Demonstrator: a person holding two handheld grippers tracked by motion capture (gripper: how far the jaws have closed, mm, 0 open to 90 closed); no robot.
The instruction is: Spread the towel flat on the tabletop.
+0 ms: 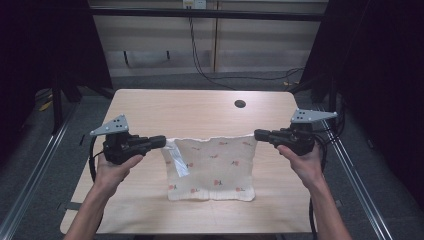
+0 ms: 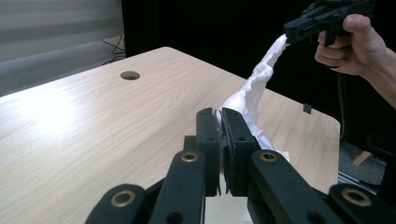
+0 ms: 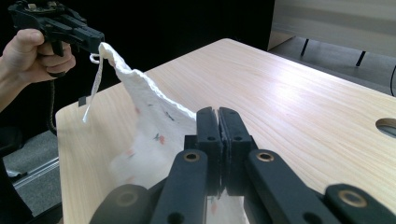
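A cream cloth (image 1: 212, 167) with small red prints hangs between my two grippers, its lower edge resting on the wooden table (image 1: 200, 107). My left gripper (image 1: 162, 141) is shut on the cloth's upper left corner, where a white tag (image 1: 178, 159) dangles. My right gripper (image 1: 257, 135) is shut on the upper right corner. In the left gripper view the cloth (image 2: 254, 84) stretches from my closed jaws up to the other gripper (image 2: 292, 33). In the right gripper view the cloth (image 3: 149, 121) runs from my jaws to the far gripper (image 3: 95, 41), a white tag (image 3: 93, 91) hanging below it.
A round cable hole (image 1: 240, 104) sits at the table's far right. Cables (image 1: 200, 65) trail over the floor behind the table. Metal rails (image 1: 35, 165) run along both sides. Bare tabletop lies beyond the cloth and in front of it.
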